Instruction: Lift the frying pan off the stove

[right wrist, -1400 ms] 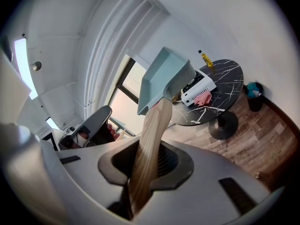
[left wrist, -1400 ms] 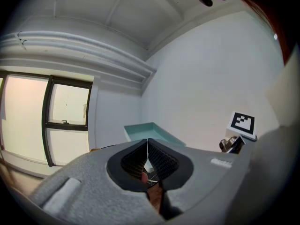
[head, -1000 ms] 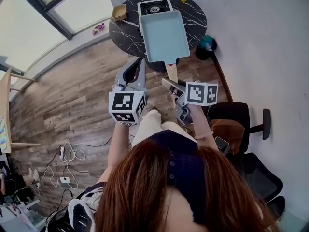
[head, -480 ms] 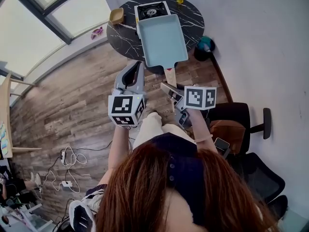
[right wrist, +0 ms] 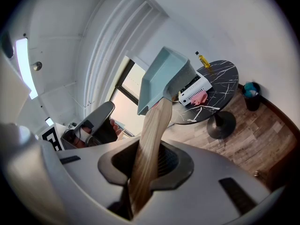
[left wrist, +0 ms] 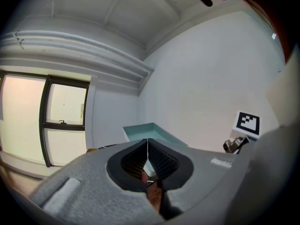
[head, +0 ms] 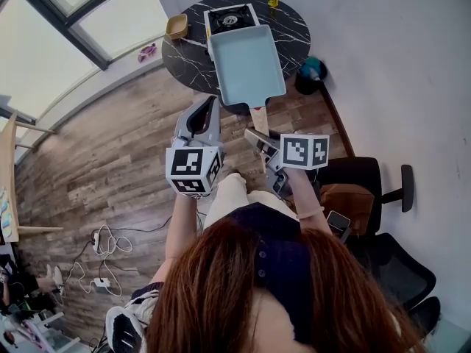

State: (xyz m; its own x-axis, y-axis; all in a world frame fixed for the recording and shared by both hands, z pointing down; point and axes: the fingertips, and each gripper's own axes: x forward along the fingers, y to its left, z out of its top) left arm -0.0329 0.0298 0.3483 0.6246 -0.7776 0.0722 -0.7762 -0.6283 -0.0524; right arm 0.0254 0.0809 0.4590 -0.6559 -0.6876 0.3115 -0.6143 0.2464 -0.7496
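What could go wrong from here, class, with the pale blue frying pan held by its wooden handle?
1. Only the right tongs grip the wooden handle, so the wide pale blue square frying pan might twist or droop; the left tongs, shut and empty, give no support.
2. The pan hangs above the white portable stove and round black marble table; a slip could drop it onto them.

Premises are presenting as an office-type room: black swivel chairs [head: 352, 169] are standing on wood-plank flooring [head: 110, 145], loose cables [head: 105, 235] are trailing across it, and a portable gas stove [head: 229, 19] is sitting on a round marble table [head: 293, 29] near large windows [head: 70, 20].
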